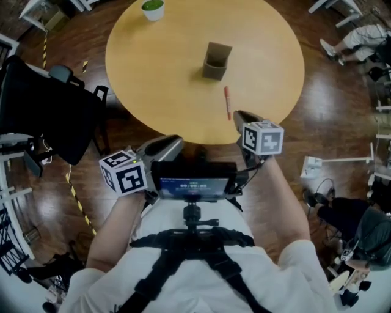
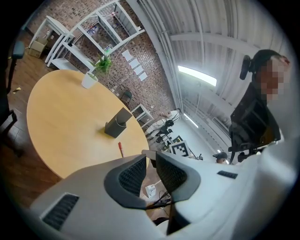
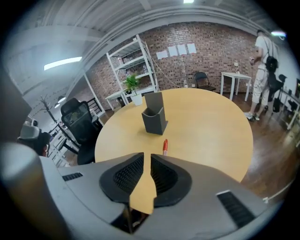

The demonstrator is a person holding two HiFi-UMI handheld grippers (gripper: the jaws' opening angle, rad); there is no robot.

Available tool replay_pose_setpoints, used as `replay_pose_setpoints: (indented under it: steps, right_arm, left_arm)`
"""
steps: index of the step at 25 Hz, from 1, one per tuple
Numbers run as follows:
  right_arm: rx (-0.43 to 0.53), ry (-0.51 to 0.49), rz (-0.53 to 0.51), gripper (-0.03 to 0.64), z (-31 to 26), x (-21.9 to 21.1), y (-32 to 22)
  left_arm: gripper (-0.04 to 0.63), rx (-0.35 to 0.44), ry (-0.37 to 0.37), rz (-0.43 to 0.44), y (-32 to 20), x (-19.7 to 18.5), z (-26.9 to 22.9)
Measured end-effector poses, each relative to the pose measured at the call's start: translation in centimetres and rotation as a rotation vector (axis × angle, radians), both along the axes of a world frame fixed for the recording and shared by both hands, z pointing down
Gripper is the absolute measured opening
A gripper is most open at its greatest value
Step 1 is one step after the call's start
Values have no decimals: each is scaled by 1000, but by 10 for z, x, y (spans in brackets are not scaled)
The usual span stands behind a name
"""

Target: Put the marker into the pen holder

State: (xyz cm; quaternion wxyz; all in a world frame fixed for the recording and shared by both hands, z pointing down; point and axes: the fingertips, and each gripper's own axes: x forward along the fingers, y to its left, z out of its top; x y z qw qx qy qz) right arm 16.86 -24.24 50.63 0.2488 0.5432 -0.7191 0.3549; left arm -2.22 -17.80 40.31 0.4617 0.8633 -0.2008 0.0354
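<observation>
A red marker lies on the round wooden table, toward its near edge. Just beyond it stands the dark grey pen holder, upright and empty as far as I can see. My right gripper hovers at the table's near edge, just short of the marker, pointing at it and at the holder. Its jaws stand slightly open with only a narrow gap and nothing between them. My left gripper is held off the table's near edge, open and empty. The marker and holder lie ahead of it.
A small potted plant stands at the table's far edge. A black office chair sits to the left of the table. A white stand and cables lie on the floor at the right. A person stands far off by a white desk.
</observation>
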Motion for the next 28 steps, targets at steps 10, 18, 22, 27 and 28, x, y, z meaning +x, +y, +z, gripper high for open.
replay_pose_setpoints:
  steps: [10,18,22,27,28]
  right_arm:
    - [-158,137,-117,66,56,7,-93]
    - [-240,220,-143,71,82,9,-126]
    - [-237,239,-144,71,93,10,-134]
    - [-274,238,-125,71,112,13,-128]
    - [-290,248,-115,71,114,16,-124]
  left_arm:
    - [61,-38,-58,-33,19,-10,14]
    - [61,-57,-70,-64,25,-14,19]
    - [61,-60,-73,-76,26,-12,20]
    - [61,-71,-81,-86,28,-12,22]
    - [61,-75,-83,-85,30,-11,22]
